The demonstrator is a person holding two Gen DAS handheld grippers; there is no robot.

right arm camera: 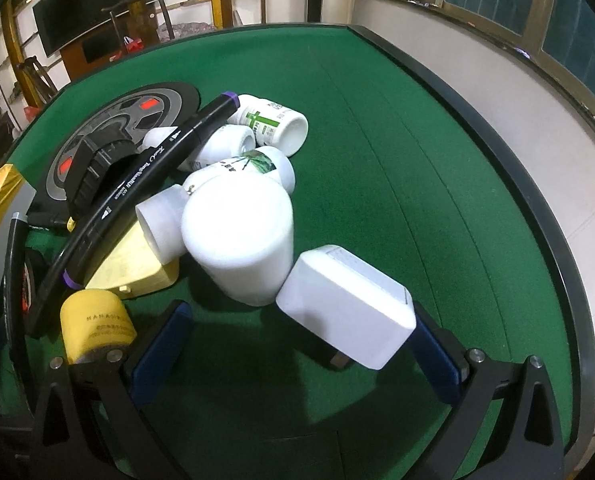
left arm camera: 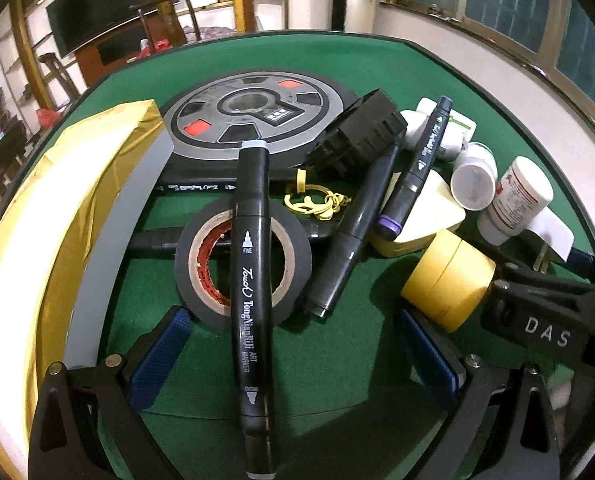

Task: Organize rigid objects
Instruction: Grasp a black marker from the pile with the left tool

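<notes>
Looking down my left gripper [left arm camera: 293, 352], the black marker [left arm camera: 252, 292] runs lengthwise between the spread fingers, resting across the tape roll [left arm camera: 217, 264] near the table's [left arm camera: 337, 360] near edge. My right gripper [right arm camera: 297, 344] is spread too, nothing pinched, white adapter [right arm camera: 347, 306] beside its right finger.

On the green felt table [right arm camera: 377, 128] lie three black double-ended art markers showing whole: one across the tape [left arm camera: 251, 280], a plain one [left arm camera: 351, 232] to its right, and a purple-banded one [left arm camera: 417, 160] farther right. A fourth black marker [left arm camera: 195, 188] shows only in part at the far left. There is one roll of black tape [left arm camera: 187, 276], one round grey disc [left arm camera: 253, 116], one black toothed block [left arm camera: 357, 132], one yellow cylindrical jar [left arm camera: 445, 280], one pale yellow wedge-shaped box [left arm camera: 425, 216], one white rectangular adapter [right arm camera: 345, 304], five white plastic bottles [right arm camera: 237, 240], and one gold foil box [left arm camera: 57, 208].
</notes>
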